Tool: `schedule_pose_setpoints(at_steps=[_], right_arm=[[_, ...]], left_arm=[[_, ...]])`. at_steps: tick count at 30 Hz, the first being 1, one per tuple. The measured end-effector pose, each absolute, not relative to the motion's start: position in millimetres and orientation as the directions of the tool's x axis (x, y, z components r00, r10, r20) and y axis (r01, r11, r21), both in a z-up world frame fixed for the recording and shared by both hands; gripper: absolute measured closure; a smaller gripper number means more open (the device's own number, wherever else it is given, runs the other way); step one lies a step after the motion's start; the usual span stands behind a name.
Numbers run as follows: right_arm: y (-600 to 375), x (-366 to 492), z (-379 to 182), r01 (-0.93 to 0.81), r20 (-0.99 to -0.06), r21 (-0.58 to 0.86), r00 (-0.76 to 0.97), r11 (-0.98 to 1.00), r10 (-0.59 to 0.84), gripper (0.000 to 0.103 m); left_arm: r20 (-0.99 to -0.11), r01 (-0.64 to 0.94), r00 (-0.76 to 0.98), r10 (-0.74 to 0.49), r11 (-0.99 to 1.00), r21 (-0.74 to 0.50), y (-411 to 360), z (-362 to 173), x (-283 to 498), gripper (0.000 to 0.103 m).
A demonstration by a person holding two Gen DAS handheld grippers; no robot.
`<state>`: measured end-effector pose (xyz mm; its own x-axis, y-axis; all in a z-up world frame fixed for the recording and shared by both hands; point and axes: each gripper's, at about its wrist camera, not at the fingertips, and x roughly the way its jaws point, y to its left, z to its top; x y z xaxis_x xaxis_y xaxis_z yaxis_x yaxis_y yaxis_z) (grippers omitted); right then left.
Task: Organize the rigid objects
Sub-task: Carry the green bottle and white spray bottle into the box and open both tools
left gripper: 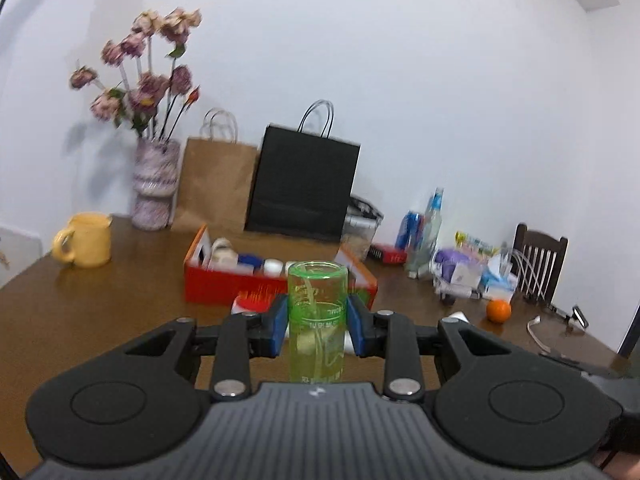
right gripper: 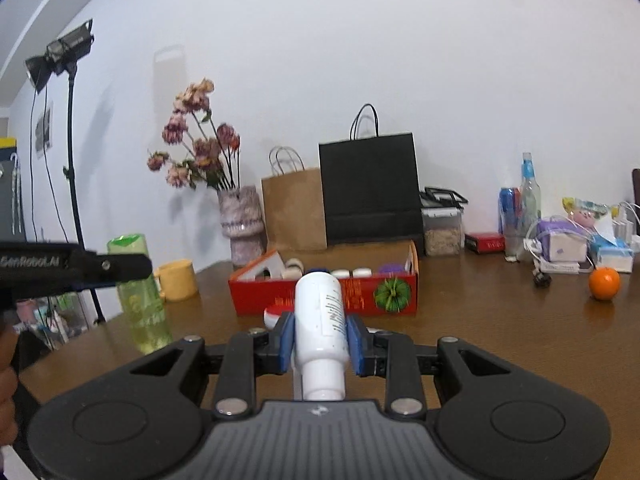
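- Two items ride clear of the table: left gripper (left gripper: 317, 330) clamped on a green glass (left gripper: 317, 320), right gripper (right gripper: 320, 342) clamped on a white bottle (right gripper: 320, 320).
- Step in hand, likely: carrying both toward the red box (right gripper: 324, 294).
- Next calls for lowering each into a free gap.

Your brown counter (right gripper: 500, 320) carries a red box (right gripper: 324, 292) mid-way, yellow mug (right gripper: 178, 280) far left, orange (right gripper: 604, 283) right.

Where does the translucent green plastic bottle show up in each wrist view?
Left wrist: the translucent green plastic bottle is dead centre, upright between the left gripper fingers.
Right wrist: the same bottle is at far left, held by that gripper.
Shared landmark: the red cardboard box behind it.
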<state>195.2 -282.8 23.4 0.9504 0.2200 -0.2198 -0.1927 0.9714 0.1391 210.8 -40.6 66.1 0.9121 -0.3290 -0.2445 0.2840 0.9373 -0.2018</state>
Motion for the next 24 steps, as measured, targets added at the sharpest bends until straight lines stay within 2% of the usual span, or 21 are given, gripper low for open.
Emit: schedule_pose_setpoints(at_steps=[7, 10, 13, 16, 20, 24], right_arm=[[-295.5, 284.4, 74.4, -0.232, -0.165, 0.107, 0.955, 0.967, 0.247, 0.076], [-295.1, 337.6, 96.3, -0.245, -0.177, 0.069, 0.951, 0.967, 0.253, 0.076], [-294.0, 396.7, 108.1, -0.234, -0.225, 0.05, 0.945, 0.971, 0.239, 0.076], [-295.7, 457.5, 105.7, -0.23, -0.305, 0.056, 0.923, 0.972, 0.236, 0.076], [-290.6, 524.5, 75.5, -0.178, -0.417, 0.012, 0.894, 0.984, 0.166, 0.076], [-279.9, 571.0, 36.1, -0.175, -0.52, -0.024, 0.843, 0.984, 0.137, 0.076]], left_arm=[[-0.199, 0.36, 0.9, -0.389, 0.918, -0.165, -56.2, 127.6, 314.4, 0.072], [-0.223, 0.37, 0.891, -0.397, 0.916, -0.154, -67.6, 143.8, 367.7, 0.072], [-0.279, 0.359, 0.879, -0.387, 0.922, -0.148, -77.9, 148.7, 428.9, 0.072], [-0.353, 0.325, 0.873, -0.337, 0.941, -0.093, -87.7, 136.8, 487.3, 0.072], [-0.501, 0.293, 0.818, -0.284, 0.954, -0.063, -89.6, 96.4, 553.3, 0.072], [-0.587, 0.294, 0.771, -0.246, 0.956, -0.013, -94.9, 54.0, 586.0, 0.072]])
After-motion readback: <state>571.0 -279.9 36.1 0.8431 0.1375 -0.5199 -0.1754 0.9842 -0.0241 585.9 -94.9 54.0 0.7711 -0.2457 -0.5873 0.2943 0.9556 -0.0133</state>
